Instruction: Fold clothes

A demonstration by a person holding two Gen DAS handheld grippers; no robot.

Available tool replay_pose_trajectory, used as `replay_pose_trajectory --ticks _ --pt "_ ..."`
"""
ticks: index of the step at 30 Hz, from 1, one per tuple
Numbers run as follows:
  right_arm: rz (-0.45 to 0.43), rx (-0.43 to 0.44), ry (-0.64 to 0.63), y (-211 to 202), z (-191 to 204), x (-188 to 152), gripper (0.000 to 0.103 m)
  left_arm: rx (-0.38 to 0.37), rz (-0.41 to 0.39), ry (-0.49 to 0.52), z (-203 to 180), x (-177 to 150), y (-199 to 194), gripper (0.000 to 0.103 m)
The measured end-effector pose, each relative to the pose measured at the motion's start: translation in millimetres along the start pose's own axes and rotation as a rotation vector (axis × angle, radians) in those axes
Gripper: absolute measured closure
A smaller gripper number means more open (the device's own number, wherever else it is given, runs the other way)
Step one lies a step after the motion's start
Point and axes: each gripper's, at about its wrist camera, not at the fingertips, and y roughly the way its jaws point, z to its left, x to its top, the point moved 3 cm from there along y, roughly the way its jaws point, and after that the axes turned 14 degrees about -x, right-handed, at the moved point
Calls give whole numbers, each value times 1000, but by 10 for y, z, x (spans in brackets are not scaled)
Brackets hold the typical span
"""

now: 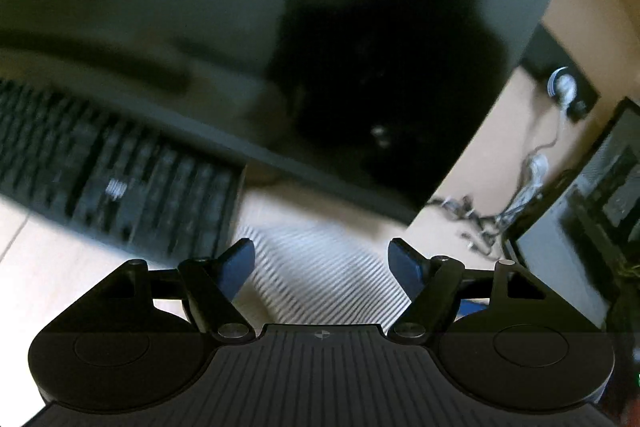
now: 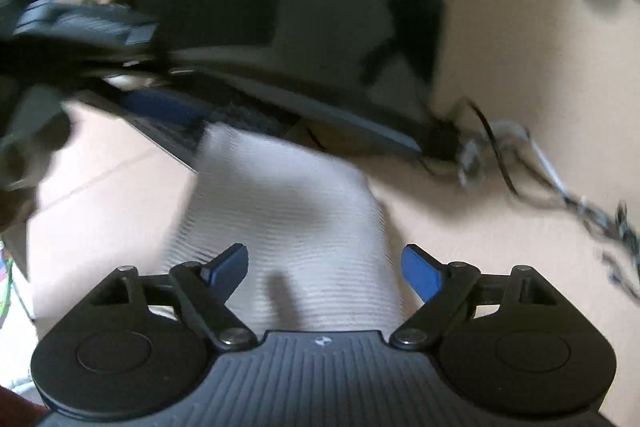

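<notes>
- Here, a white cloth [image 2: 288,211] with fine grey stripes lies on the tan tabletop [image 2: 500,107], blurred, one dark fold near its middle.
- Right tool [image 2: 324,259] is spread wide above the cloth, pinching nothing.
- Left tool [image 1: 322,253] is likewise spread over the same cloth [image 1: 320,267].
- A keyboard [image 1: 120,171] and monitor [image 1: 280,27] stand just beyond; cables [image 2: 560,179] trail aside.

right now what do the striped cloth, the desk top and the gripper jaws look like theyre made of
Striped cloth: soft ribbed knit, matte white with fine grey stripes, sagging in folds. Desk top: pale wood or laminate, smooth with a faint plank seam; the blur leaves it open. Jaws: blue pads on black, probably moulded plastic links.
</notes>
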Motion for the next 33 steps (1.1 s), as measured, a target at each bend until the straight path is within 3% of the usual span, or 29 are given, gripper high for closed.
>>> replay_pose_trajectory --ticks 1,3,6,8,11,17,21,26,29,33 --pt "-29 21 -20 -58 80 36 31 -14 11 6 -7 13 60 29" --pt "-34 73 -67 -109 272 38 39 -42 44 12 -4 18 201 32" --pt "16 122 -163 -54 575 -74 43 -33 124 -14 136 -92 439 38" --pt "64 106 -236 61 745 -260 42 -21 157 -40 275 -181 521 40" --pt "39 66 -297 -2 846 -307 41 -18 195 -72 454 -280 607 43" --pt "82 27 -273 -88 734 -247 41 -75 204 -79 557 -280 605 43" --pt "129 -10 -246 10 771 -275 37 -117 204 -86 626 -310 598 42" --pt "146 -72 -304 155 982 -331 17 -167 188 -125 726 -317 581 43" --pt "143 -75 -287 110 995 -303 16 -125 142 -114 638 -332 431 44" --pt "128 -33 -126 -94 723 -221 13 -61 75 -95 505 -353 209 38"
